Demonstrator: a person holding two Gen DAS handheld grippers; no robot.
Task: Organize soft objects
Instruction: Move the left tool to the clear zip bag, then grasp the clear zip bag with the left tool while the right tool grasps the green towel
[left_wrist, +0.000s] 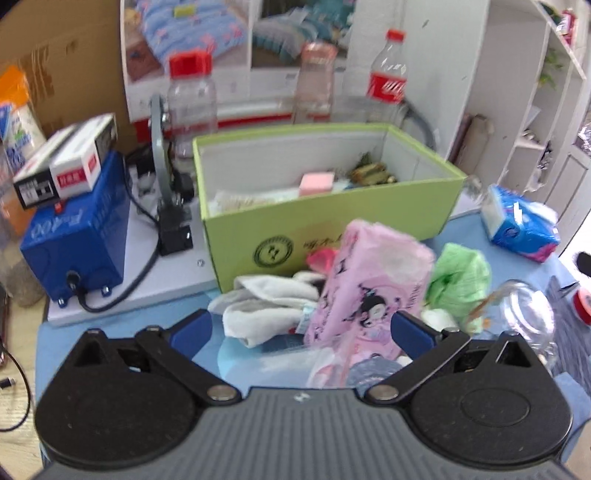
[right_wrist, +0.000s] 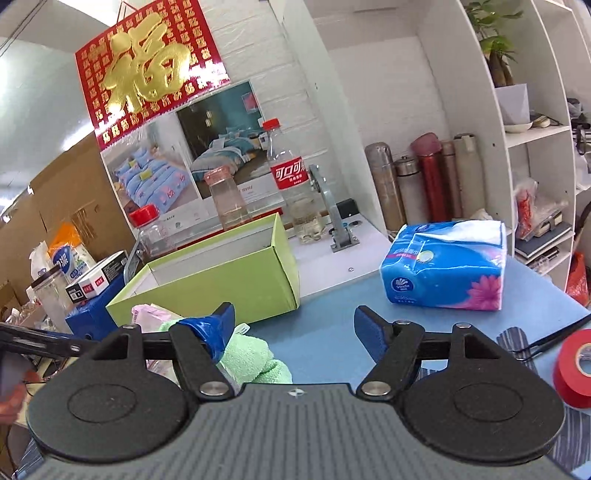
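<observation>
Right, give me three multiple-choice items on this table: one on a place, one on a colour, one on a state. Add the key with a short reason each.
1. Where does the pink pack stand?
A. Inside the green box
B. In front of the green box, on the blue table top
C. On the white shelf

2. What colour is the cap of the cola bottle?
A. Red
B. Yellow
C. Black

3. How do the jaws of the left gripper stand?
A. Clamped on the pink pack
B. Shut on nothing
C. Wide open, pads off the pack

Key: 1 B, the pack rises outside the box's front wall. 2 A, its cap shows red in both views. 3 C, both blue pads stand clear of the pack.
</observation>
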